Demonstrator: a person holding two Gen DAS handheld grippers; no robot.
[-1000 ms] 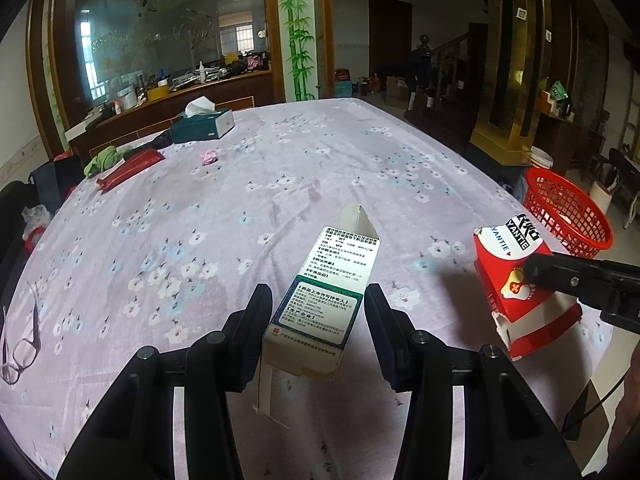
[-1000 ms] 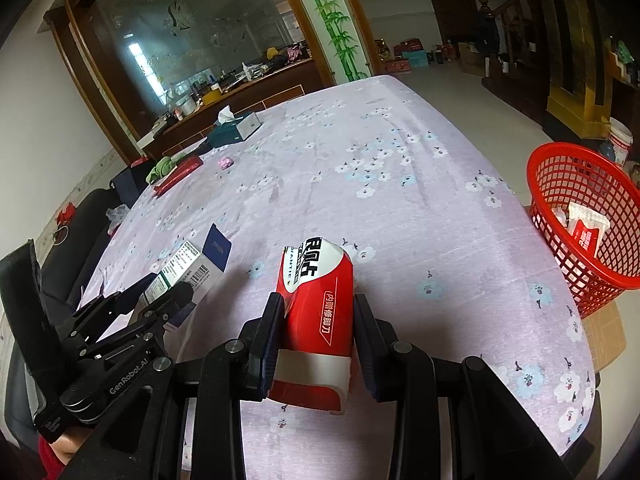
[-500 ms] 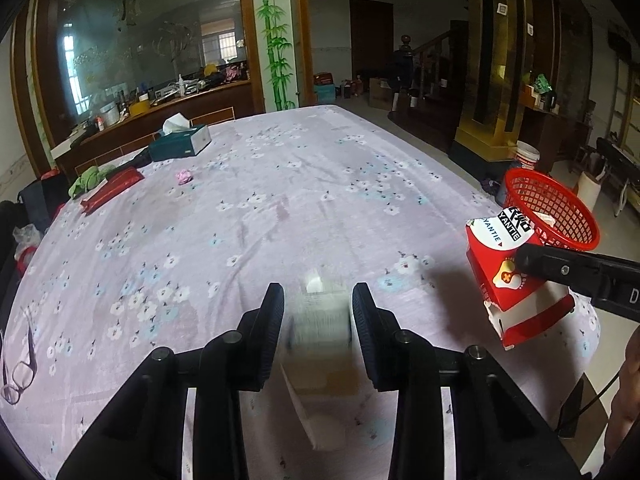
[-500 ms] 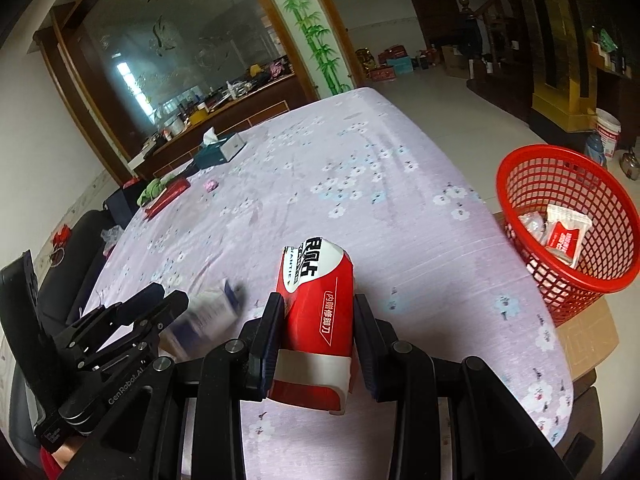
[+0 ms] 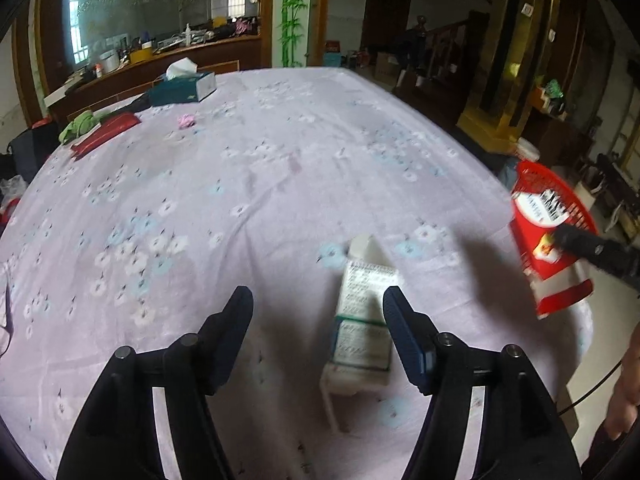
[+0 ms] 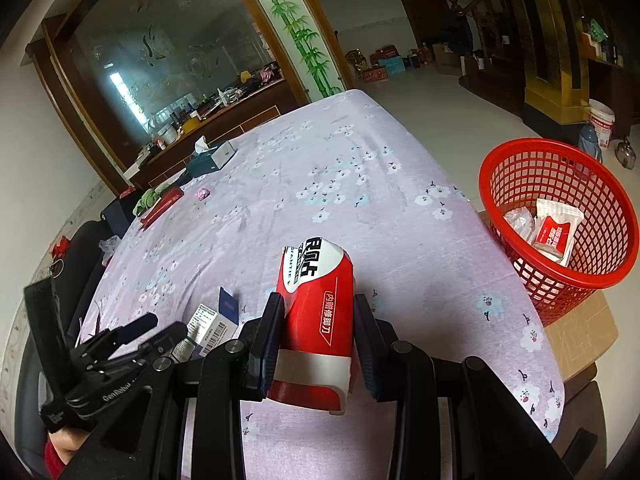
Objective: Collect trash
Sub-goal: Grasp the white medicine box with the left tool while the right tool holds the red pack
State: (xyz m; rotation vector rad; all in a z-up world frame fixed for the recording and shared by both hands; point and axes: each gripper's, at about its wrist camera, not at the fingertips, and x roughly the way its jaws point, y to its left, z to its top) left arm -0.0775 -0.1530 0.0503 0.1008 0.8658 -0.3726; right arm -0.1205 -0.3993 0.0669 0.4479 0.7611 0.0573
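Beside table (image 6: 360, 184), red basket (image 6: 516, 168) with wrappers (image 6: 554, 232).

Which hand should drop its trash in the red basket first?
The right one, most likely. Its tongs are shut on the red packet, with the basket just off that side. The left tongs are open, holding nothing.

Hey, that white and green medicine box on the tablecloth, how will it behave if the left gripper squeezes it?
The medicine box looks like thin cardboard with its end flaps open, so it probably crushes easily under the left gripper. It is likely empty and light, so a one-sided nudge may slide it across the tablecloth.
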